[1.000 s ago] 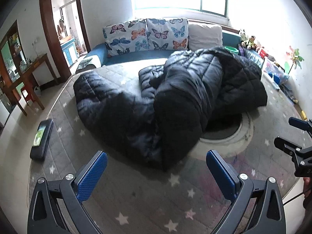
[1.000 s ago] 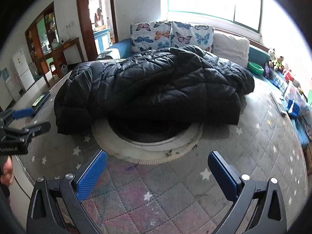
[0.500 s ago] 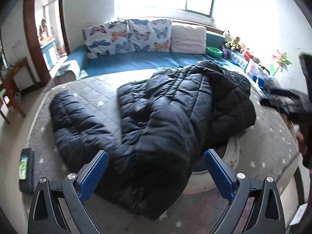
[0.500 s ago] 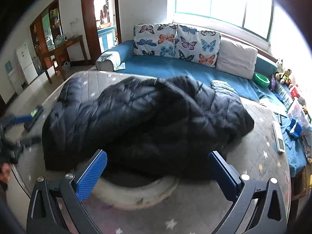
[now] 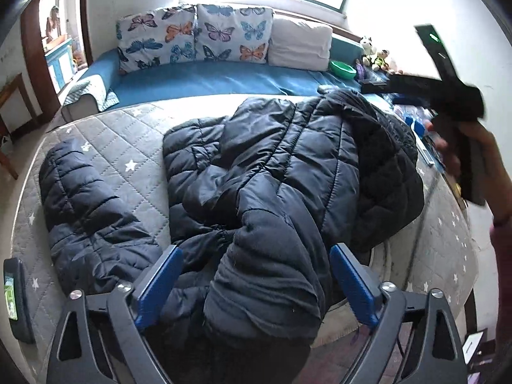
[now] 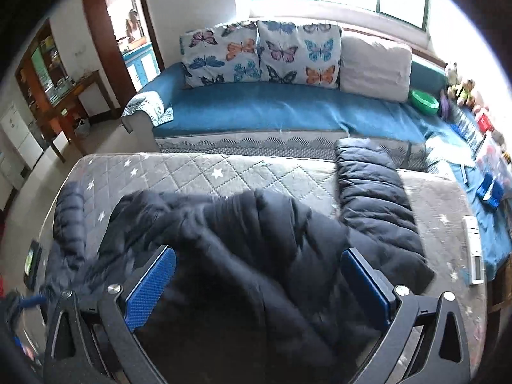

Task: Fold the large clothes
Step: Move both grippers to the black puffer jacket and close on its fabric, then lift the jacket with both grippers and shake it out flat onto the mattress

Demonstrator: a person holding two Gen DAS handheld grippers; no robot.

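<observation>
The left gripper (image 5: 256, 284) is spread wide, and its jaws have just been closing slightly; the knit cuff (image 5: 265, 291) of a black puffer jacket (image 5: 288, 166) lies between the fingers, ungrasped. The right gripper (image 6: 259, 283) is likewise spread and empty over the jacket's crumpled body. Beyond the fingers, a sleeve lies on the star-quilted mattress (image 6: 224, 172). A good fold probably needs the cuff pinched squarely first.

Left gripper (image 5: 254, 283): jaws held wide, just closing slightly; cloth lies between, unpressed.
Right gripper (image 6: 257, 283): jaws spread wide, angled downward.
Right hand (image 5: 476, 163): wrapped round handle, seemingly; blurred.
</observation>
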